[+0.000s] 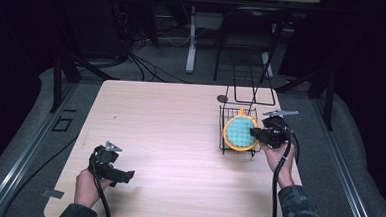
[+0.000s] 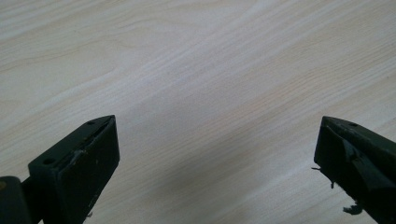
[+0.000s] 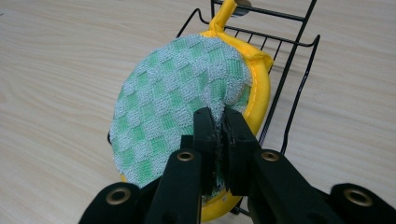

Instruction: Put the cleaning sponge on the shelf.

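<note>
Right gripper [image 3: 219, 126] first: its jaws are pinched tight on the near edge of the pad [image 3: 177, 112], a round thing with a green-and-white checked face and a yellow rim, and a yellow loop sticks up at its far end. In the high view that gripper [image 1: 256, 133] sits at the table's right side, with the pad [image 1: 239, 131] standing tilted in the black wire rack [image 1: 225, 140], face toward the camera. The rack's tall wire back rises behind it, toward the far edge of the table [image 1: 179, 138].

Over to the left gripper [image 2: 215, 154]: jaws spread wide, nothing between them, just pale wood grain below. From above, the left gripper [image 1: 127, 175] is held low near the front left, well apart from the rack.
</note>
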